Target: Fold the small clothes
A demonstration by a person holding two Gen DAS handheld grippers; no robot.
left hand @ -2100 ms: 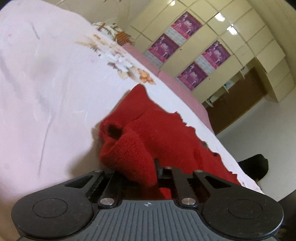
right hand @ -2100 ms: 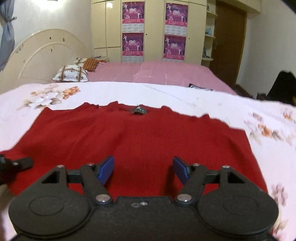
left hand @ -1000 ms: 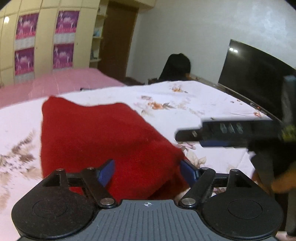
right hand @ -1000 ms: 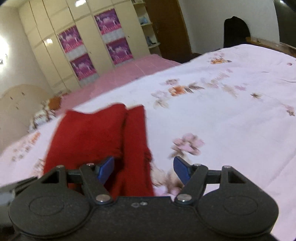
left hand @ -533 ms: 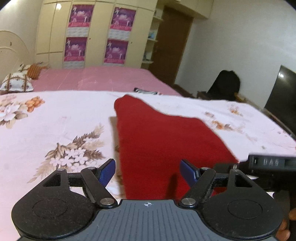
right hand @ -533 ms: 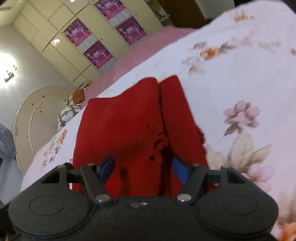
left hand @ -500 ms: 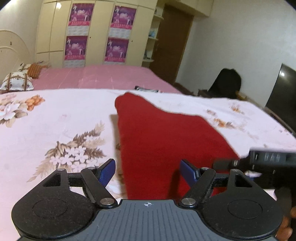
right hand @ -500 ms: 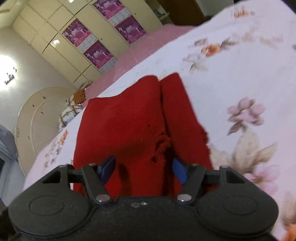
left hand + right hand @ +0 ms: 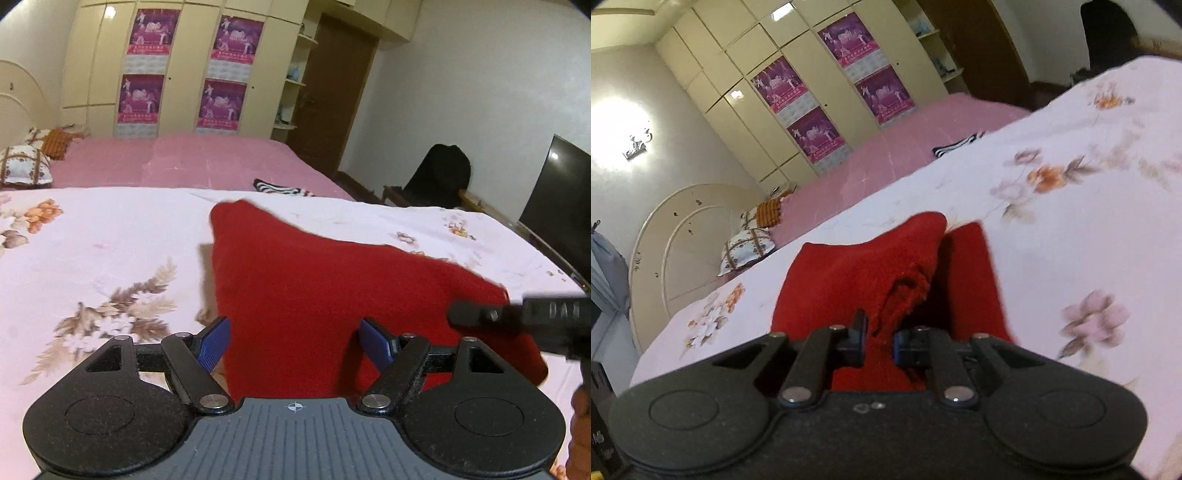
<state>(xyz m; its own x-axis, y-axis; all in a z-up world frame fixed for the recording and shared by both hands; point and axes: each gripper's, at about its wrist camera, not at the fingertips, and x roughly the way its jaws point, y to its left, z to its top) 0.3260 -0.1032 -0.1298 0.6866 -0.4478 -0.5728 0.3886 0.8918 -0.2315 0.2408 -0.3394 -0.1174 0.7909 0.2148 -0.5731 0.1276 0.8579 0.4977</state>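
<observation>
The red garment (image 9: 332, 295) lies at least partly folded mid-frame on the bed (image 9: 110, 240), the right hand-held gripper (image 9: 878, 345) closing on its near fold and the left hand-held gripper (image 9: 295, 341) wide and empty, so probably one fold remains.

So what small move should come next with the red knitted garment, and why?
Probably lift the right gripper a little: its jaws are closing on a bunched edge of the red knitted garment, while the left gripper is open over the cloth.
</observation>
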